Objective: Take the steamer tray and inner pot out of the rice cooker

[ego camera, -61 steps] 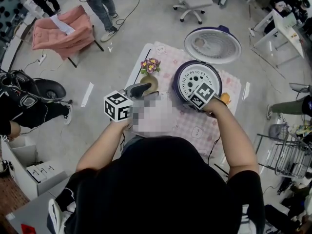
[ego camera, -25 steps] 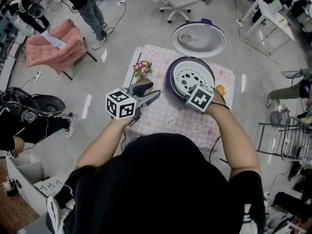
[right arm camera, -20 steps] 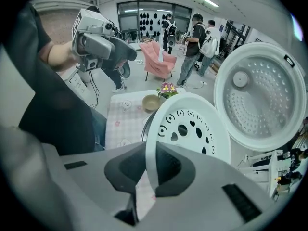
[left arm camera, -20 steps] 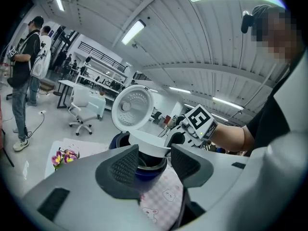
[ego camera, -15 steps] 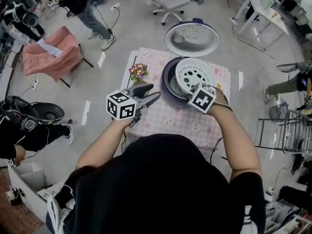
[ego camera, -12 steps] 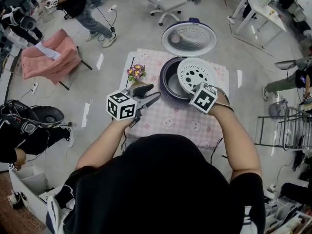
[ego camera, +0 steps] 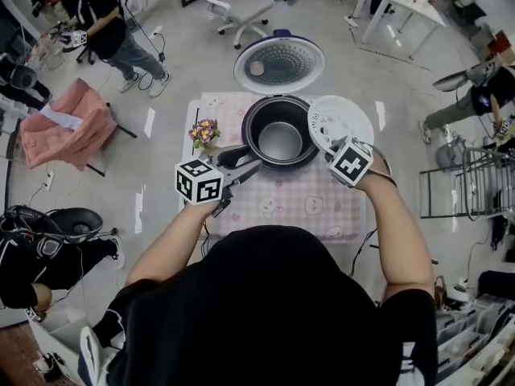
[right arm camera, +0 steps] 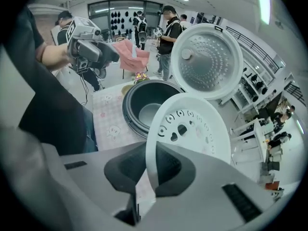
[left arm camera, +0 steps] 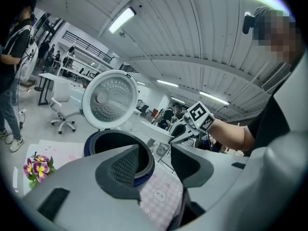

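Clamping steamer tray rim in right hand-held gripper, beside rice cooker.

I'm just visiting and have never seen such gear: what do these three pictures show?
No robot here: a person holds a two-jaw gripper in each hand. One picture comes from a camera on the head, looking down; the other two from cameras on the grippers. On the checked tablecloth stand an open rice cooker, inner pot inside, and a small flower vase. The right gripper pinches the white steamer tray by its rim, held beside the cooker. The left gripper is open and empty.
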A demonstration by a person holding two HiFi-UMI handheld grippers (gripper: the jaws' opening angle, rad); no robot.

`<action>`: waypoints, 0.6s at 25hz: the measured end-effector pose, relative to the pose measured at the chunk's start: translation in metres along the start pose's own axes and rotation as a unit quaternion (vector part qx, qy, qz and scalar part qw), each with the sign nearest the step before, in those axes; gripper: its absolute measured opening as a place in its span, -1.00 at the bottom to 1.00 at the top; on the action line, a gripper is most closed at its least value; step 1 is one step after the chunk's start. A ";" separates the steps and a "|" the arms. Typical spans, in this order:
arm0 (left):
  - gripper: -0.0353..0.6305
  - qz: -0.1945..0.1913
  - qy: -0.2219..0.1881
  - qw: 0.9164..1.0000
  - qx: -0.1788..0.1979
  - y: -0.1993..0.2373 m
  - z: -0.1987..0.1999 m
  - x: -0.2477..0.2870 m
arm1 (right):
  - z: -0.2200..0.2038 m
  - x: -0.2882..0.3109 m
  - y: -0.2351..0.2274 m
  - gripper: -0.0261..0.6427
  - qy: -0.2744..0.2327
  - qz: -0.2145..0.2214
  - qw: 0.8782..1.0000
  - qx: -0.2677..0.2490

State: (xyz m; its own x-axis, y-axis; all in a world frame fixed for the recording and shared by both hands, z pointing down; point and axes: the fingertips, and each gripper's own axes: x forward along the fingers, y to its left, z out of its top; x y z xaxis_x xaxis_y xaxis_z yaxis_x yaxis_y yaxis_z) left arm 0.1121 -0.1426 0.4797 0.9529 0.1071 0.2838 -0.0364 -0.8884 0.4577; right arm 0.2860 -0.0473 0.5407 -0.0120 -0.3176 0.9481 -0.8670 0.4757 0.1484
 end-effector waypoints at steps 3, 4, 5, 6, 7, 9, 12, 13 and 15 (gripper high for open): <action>-0.22 -0.016 0.008 1.000 0.005 -0.005 -0.001 0.013 | -0.021 -0.005 -0.008 -0.83 0.007 -0.008 1.000 0.022; -0.22 -0.020 0.011 1.000 0.006 -0.007 -0.002 0.017 | -0.026 -0.006 -0.011 -0.83 0.007 -0.016 1.000 0.026; -0.22 -0.024 0.013 1.000 0.007 -0.009 -0.002 0.020 | -0.032 -0.007 -0.014 -0.83 0.007 -0.020 0.999 0.032; -0.22 -0.027 0.015 0.999 0.007 -0.010 -0.003 0.024 | -0.039 -0.007 -0.013 -0.83 0.009 -0.018 0.999 0.040; -0.22 -0.030 0.017 0.999 0.008 -0.011 -0.003 0.028 | -0.046 -0.006 -0.012 -0.83 0.012 -0.014 0.999 0.049; -0.22 -0.037 0.023 0.999 0.012 -0.014 -0.003 0.035 | -0.059 -0.007 -0.017 -0.82 0.018 -0.024 0.998 0.057; -0.22 -0.047 0.030 0.998 0.015 -0.021 -0.008 0.045 | -0.080 -0.008 -0.026 -0.82 0.026 -0.052 0.997 0.060; -0.22 -0.049 0.031 0.998 0.016 -0.024 -0.011 0.048 | -0.089 -0.007 -0.025 -0.83 0.028 -0.054 0.996 0.064; -0.22 -0.053 0.034 0.998 0.018 -0.028 -0.016 0.053 | -0.103 -0.005 -0.021 -0.82 0.030 -0.057 0.995 0.072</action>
State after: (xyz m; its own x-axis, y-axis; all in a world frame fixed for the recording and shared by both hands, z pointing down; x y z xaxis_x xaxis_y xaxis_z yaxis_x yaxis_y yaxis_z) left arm 0.1592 -0.1046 0.4954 0.9279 0.2299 0.2936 0.0745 -0.8858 0.4581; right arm 0.3559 0.0287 0.5621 0.1164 -0.3104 0.9435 -0.9239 0.3148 0.2175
